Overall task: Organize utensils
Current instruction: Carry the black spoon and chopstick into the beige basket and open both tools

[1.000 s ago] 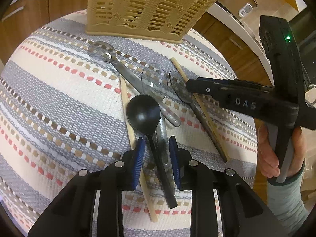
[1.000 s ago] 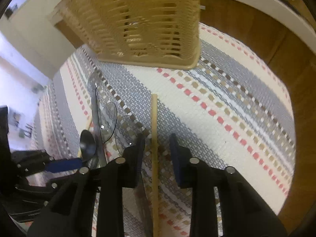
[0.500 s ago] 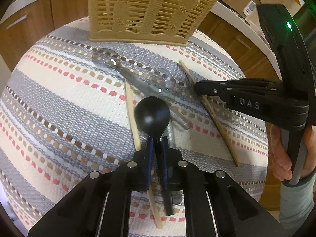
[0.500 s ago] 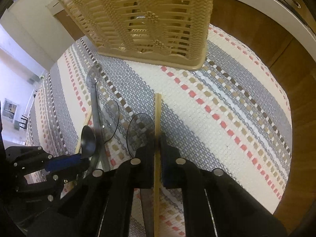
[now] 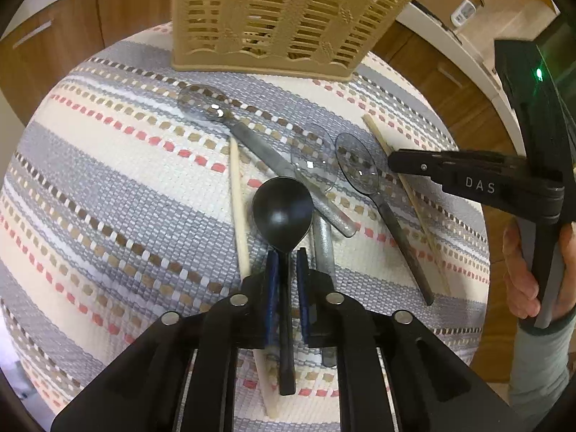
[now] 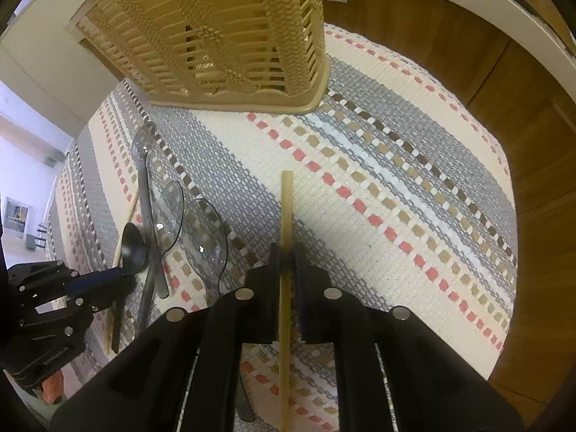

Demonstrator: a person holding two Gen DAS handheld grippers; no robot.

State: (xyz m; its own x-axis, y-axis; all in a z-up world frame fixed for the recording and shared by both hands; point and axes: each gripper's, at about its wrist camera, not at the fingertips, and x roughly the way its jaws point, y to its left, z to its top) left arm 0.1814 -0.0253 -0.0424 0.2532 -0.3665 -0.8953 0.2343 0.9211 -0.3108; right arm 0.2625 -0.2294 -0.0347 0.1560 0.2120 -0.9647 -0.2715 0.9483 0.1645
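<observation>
My left gripper (image 5: pixel 287 262) is shut on the handle of a black spoon (image 5: pixel 282 210), whose bowl points toward a beige slatted utensil basket (image 5: pixel 284 18) at the far edge. My right gripper (image 6: pixel 287 255) is shut on a wooden chopstick (image 6: pixel 286 208) that points toward the basket (image 6: pixel 223 36). A second chopstick (image 5: pixel 238 212) lies left of the black spoon. Three clear plastic spoons (image 5: pixel 203 106) (image 5: pixel 313 158) (image 5: pixel 356 169) with grey handles lie on the striped woven mat (image 5: pixel 108 187). In the left wrist view the right gripper (image 5: pixel 392 160) sits at the right.
The mat covers a round table with wooden cabinets (image 6: pixel 468 46) and a white counter edge behind it. In the right wrist view the left gripper (image 6: pixel 118 277) and black spoon (image 6: pixel 133 248) sit at the lower left. A hand (image 5: pixel 522 270) holds the right gripper's handle.
Both grippers went from open to shut: the left closed on the black spoon's handle, the right on the chopstick. Both cameras have since drawn back, and the spoon's bowl looks lifted.
</observation>
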